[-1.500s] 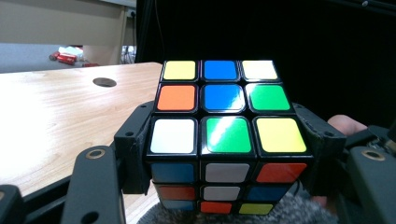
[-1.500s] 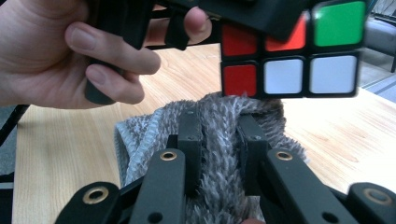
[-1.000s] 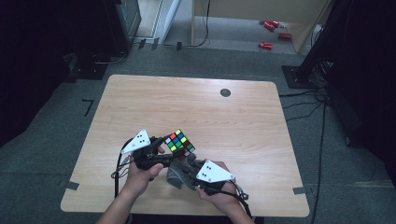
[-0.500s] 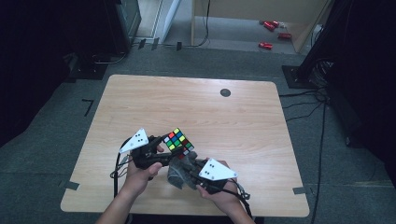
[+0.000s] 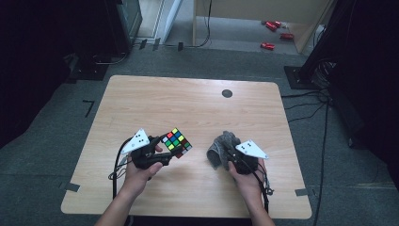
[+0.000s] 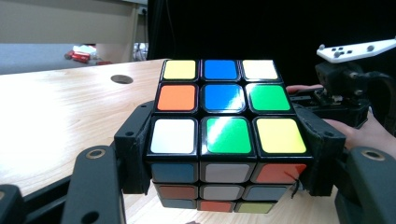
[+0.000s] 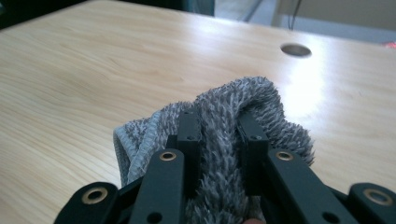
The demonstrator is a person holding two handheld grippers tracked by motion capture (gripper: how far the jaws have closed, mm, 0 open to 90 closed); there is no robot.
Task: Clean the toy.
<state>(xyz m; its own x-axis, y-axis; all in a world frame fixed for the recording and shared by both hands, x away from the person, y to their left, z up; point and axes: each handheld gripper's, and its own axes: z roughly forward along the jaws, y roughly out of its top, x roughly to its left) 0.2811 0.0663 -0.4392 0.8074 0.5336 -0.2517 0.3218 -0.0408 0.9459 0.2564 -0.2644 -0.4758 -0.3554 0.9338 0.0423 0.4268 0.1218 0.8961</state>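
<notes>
The left gripper (image 5: 160,147) clamps the cube (image 5: 176,142) between its jaws by two opposite sides, lifted a little off the table (image 5: 188,99) at about 7 o'clock of its top; held so, the coloured top face (image 6: 224,105) is bare and tilted up, probably so that it can be wiped. The right gripper (image 5: 230,154) is shut on a bunched grey cloth (image 5: 221,145), a fold of pile pinched between its jaws (image 7: 219,140), at about 5 o'clock and well apart from the cube, so no wiping is under way. The table is pale wood grain with rounded corners and a dark round hole (image 5: 227,93) toward 1 o'clock. Around it lies grey carpet, dark equipment at both sides, and small red objects (image 5: 270,28) on the floor far back.
</notes>
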